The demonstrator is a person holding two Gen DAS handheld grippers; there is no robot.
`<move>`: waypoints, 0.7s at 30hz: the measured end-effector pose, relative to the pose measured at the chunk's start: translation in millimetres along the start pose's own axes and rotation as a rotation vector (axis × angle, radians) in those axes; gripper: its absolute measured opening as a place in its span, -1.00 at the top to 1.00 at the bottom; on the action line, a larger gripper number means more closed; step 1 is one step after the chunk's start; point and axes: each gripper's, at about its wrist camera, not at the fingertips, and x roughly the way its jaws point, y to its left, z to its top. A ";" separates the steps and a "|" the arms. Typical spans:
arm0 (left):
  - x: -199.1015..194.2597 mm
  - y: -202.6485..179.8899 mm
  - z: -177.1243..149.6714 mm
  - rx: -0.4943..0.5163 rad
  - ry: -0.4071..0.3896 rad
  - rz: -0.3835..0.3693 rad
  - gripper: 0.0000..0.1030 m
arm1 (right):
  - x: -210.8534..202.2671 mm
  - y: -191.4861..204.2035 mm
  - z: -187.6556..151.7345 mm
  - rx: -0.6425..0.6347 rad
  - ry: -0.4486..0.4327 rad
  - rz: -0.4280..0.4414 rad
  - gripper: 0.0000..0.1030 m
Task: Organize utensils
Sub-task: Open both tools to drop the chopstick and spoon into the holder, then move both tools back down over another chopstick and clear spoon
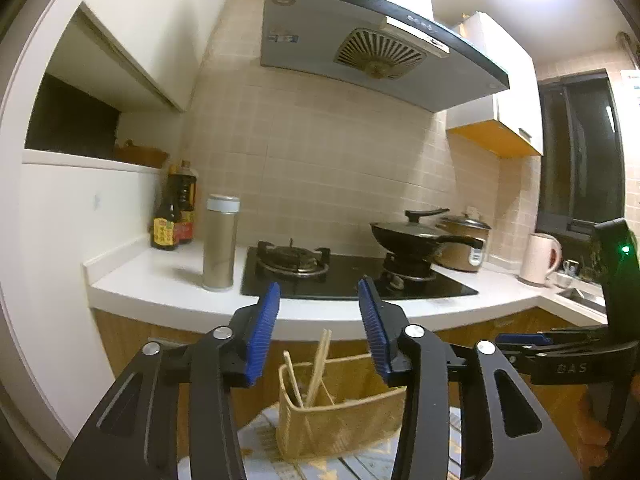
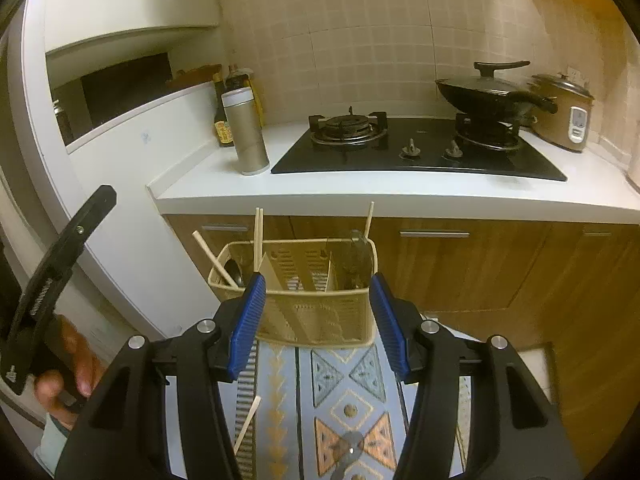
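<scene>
A beige slotted utensil holder (image 2: 316, 316) stands on a patterned cloth (image 2: 348, 376) in front of the cabinets. Chopsticks (image 2: 258, 236) stick up from it, a spoon (image 2: 234, 270) lies in its left compartment and a dark utensil (image 2: 354, 260) in its right one. A loose chopstick (image 2: 248, 424) and a metal utensil (image 2: 348, 448) lie on the cloth. My right gripper (image 2: 318, 280) hovers open just before the holder, nothing between its pads. My left gripper (image 1: 319, 284) is open and empty, above the holder (image 1: 340, 416). The right gripper (image 1: 504, 342) shows at the side.
Behind runs a white counter (image 2: 400, 192) with a black gas hob (image 2: 420, 156), a steel flask (image 2: 248, 132), sauce bottles (image 1: 172, 220), a lidded wok (image 2: 488, 92), a rice cooker (image 2: 564, 116) and a kettle (image 1: 538, 258). A hand (image 2: 76, 364) holds the left tool's black body.
</scene>
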 end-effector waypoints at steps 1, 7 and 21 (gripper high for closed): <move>-4.2 -0.8 1.1 0.000 0.010 -0.009 0.20 | -2.7 1.7 -1.8 -0.001 0.006 -0.014 0.02; -23.5 -12.1 -2.2 0.033 0.080 -0.050 0.09 | -9.2 5.2 -24.2 0.000 0.067 -0.043 0.02; -9.1 -14.4 -93.7 0.013 0.487 -0.138 -0.04 | 25.1 -35.3 -105.5 0.159 0.304 -0.003 0.02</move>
